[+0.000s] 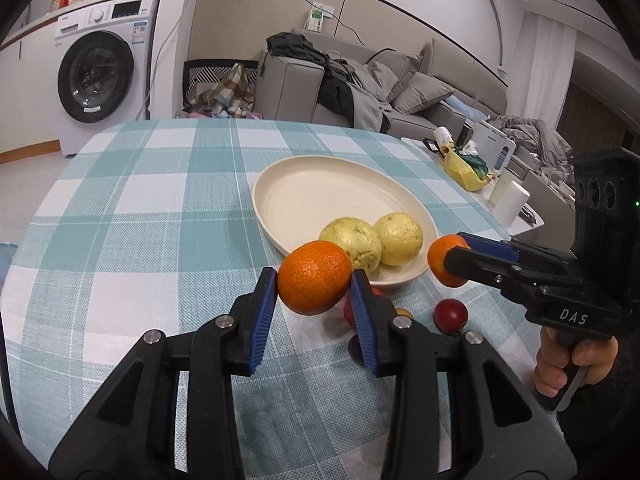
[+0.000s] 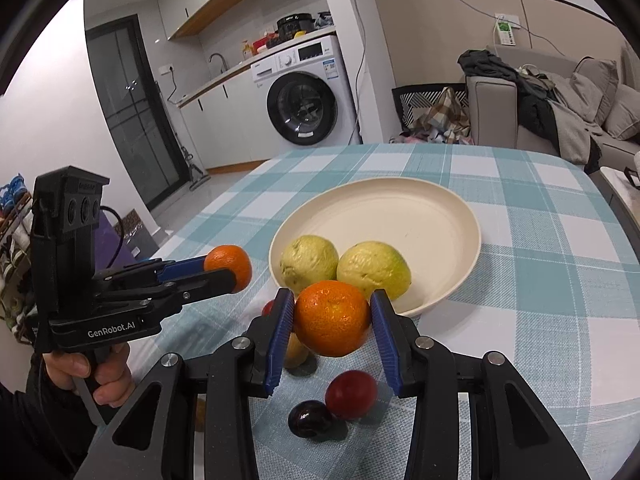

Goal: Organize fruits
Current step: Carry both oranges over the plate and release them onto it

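Note:
My left gripper (image 1: 314, 280) is shut on an orange (image 1: 314, 277) and holds it above the table, just short of the cream plate (image 1: 304, 196). My right gripper (image 2: 332, 320) is shut on a second orange (image 2: 333, 317), also near the plate's (image 2: 424, 216) front rim. Each gripper shows in the other's view, the right gripper (image 1: 450, 260) and the left gripper (image 2: 230, 268). Two yellow-green guavas (image 2: 308, 262) (image 2: 374, 269) lie in the plate. A red plum (image 2: 351, 394), a dark plum (image 2: 310, 418) and a yellowish fruit (image 2: 296, 350) lie on the cloth below.
The round table has a teal checked cloth (image 1: 160, 208). A yellow bag (image 1: 464, 168) and a white cup (image 1: 510, 202) sit on a side table to the right. A washing machine (image 2: 308, 96) and a sofa (image 2: 560, 108) stand beyond the table.

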`<control>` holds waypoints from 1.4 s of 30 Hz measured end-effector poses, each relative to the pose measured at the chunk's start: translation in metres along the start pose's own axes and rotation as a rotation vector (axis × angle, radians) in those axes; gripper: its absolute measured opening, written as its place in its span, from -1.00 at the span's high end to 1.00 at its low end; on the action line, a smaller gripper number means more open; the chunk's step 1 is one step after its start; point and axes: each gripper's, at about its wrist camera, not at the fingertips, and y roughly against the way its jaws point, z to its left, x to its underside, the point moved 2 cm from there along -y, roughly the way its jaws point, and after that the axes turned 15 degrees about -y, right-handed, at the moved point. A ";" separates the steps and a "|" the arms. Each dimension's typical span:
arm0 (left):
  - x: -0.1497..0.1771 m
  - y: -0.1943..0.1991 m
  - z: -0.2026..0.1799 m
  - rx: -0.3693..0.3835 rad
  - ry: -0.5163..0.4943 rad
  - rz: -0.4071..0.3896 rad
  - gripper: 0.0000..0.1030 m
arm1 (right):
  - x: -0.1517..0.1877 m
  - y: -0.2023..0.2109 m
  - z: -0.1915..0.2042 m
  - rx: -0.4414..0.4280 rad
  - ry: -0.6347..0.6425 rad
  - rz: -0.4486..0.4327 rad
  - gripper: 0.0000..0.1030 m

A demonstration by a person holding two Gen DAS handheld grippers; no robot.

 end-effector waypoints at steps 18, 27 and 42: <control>-0.035 0.000 -0.004 -0.059 -0.047 -0.057 0.34 | -0.026 0.018 -0.015 0.067 -0.100 -0.116 0.21; -0.046 -0.016 0.005 -0.077 -0.036 -0.055 0.34 | -0.041 0.012 -0.017 0.075 -0.134 -0.135 0.21; -0.054 -0.051 0.011 -0.096 -0.053 -0.038 0.34 | -0.049 -0.007 -0.042 0.115 -0.199 -0.139 0.21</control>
